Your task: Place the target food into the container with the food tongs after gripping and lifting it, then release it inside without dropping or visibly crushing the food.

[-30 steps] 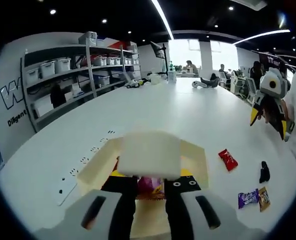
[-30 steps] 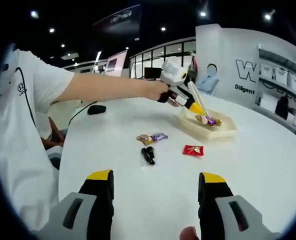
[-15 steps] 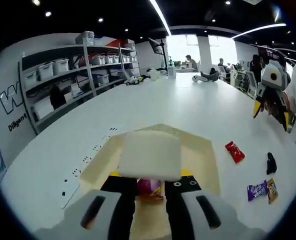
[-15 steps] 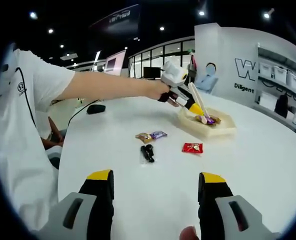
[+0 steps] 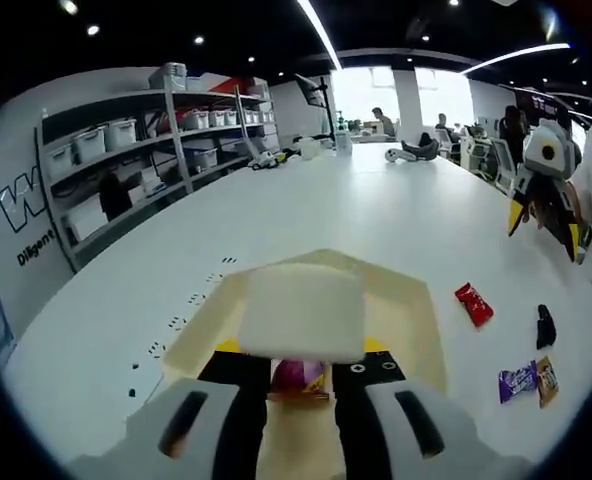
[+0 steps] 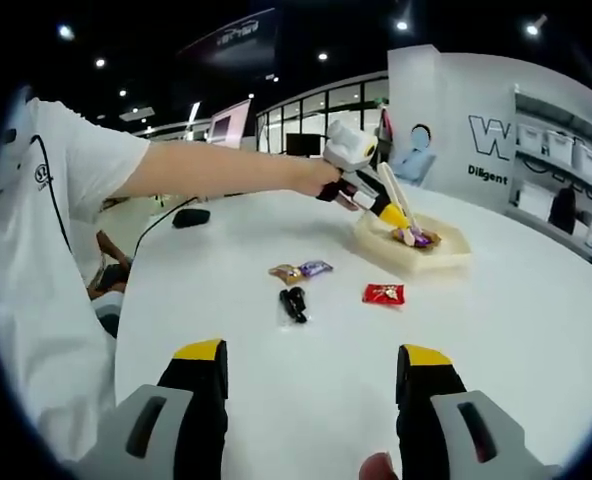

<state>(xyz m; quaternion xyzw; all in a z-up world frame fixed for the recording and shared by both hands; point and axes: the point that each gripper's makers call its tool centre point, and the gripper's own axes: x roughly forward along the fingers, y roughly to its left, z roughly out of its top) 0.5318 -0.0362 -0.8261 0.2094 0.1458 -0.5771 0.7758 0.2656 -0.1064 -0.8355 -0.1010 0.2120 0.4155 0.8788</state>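
Your left gripper [image 6: 376, 200] is closed around the food tongs [image 6: 394, 205], and the tongs' tips pinch a purple-wrapped candy [image 5: 298, 376] right over the container [image 5: 401, 320]. In the left gripper view the candy sits at 12 o'clock from your jaws, straight ahead and just past them, with the tray's bare floor running on toward 12 beyond it and the walls at 10 and 2. In the right gripper view the tongs slant down from the gripper toward 5 o'clock, tips inside the tray's rim, at or just above its floor; whether the candy touches the floor you cannot tell. So the release, by my reading, needs no sideways travel: the candy lies along the tongs' long axis and already within the walls.

Your right gripper [image 6: 316, 400] stands wide open with nothing between its jaws, well apart from the tray, which lies at about 1 o'clock from it. The loose candies on the table [image 6: 536, 330] lie nearer it: a red one [image 6: 383, 293], a dark one [image 6: 294, 304], and a purple-and-brown pair [image 6: 301, 270].
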